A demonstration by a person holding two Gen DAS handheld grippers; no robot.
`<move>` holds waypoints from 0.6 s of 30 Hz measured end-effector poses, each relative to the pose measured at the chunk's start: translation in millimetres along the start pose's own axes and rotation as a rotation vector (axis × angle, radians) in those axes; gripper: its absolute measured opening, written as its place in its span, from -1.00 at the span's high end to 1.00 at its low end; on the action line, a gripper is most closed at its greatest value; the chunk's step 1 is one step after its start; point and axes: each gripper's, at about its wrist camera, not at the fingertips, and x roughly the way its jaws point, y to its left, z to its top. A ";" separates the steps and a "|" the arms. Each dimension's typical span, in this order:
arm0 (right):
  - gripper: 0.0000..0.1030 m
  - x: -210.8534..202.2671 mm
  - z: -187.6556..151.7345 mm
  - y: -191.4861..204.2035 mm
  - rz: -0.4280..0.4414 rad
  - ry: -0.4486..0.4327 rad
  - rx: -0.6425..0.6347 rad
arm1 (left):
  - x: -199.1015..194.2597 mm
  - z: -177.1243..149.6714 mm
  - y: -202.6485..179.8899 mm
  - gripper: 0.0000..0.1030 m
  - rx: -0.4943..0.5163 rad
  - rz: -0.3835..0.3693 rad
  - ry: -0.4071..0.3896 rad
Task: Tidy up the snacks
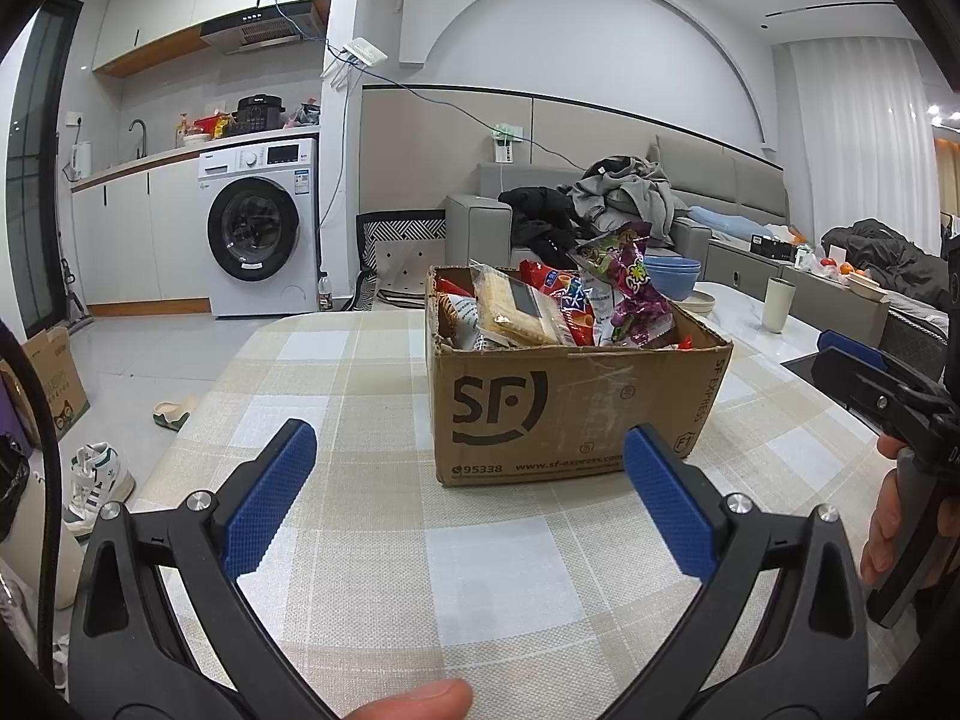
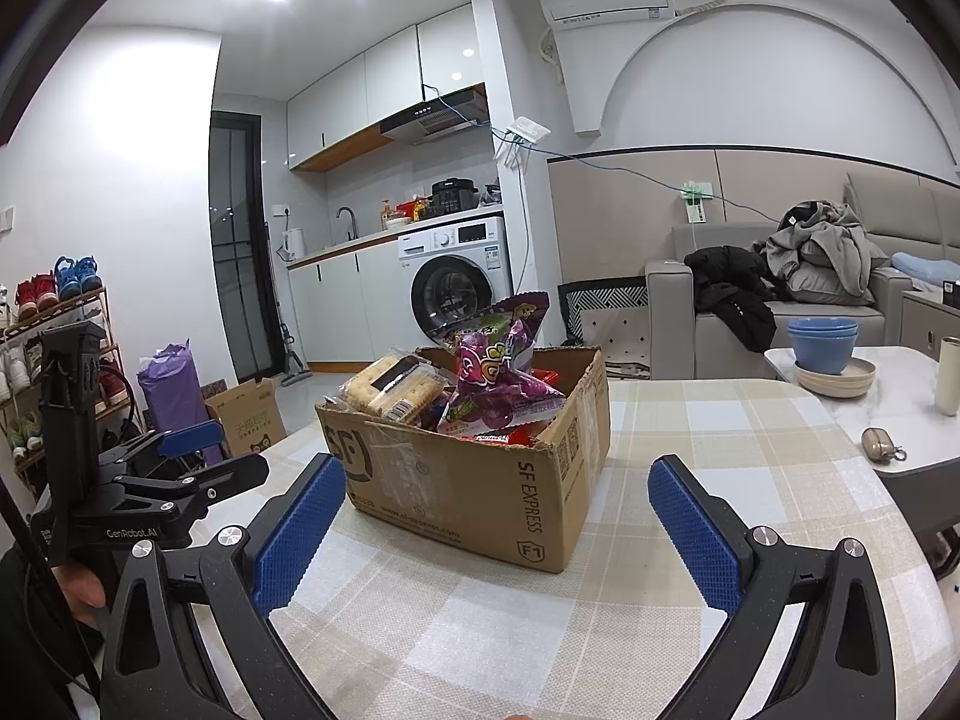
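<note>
Mid-table on the checked cloth sat the SF Express cardboard box (image 1: 576, 402), stuffed with snacks. Purple candy bag (image 2: 498, 372) on top looked light, crinkly, slippery; best pinched at its sealed edge. Left claw (image 1: 470, 495) and right claw (image 2: 497, 531) both gaped wide, empty, short of the box.

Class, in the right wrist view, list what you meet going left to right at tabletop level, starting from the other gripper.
left gripper → cardboard box → blue bowls → cream cup
</note>
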 end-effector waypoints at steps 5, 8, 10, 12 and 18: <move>-0.99 0.0 0.0 0.1 0.000 0.000 0.001 | 1.1 0.0 -0.2 -0.98 0.000 -0.001 0.000; -0.99 0.0 0.0 0.1 0.000 0.000 0.000 | 2.2 0.0 -0.7 -0.98 0.000 0.000 -0.001; -0.99 0.4 0.1 -0.2 0.000 0.000 0.000 | 1.4 -0.2 -0.5 -0.98 0.000 0.000 0.000; -0.99 0.1 0.1 -0.2 0.000 -0.001 0.000 | 1.2 -0.4 -0.5 -0.98 0.000 0.000 0.000; -0.99 0.1 -0.1 0.1 0.000 0.000 0.000 | 1.5 -0.5 -0.6 -0.98 0.000 -0.001 -0.001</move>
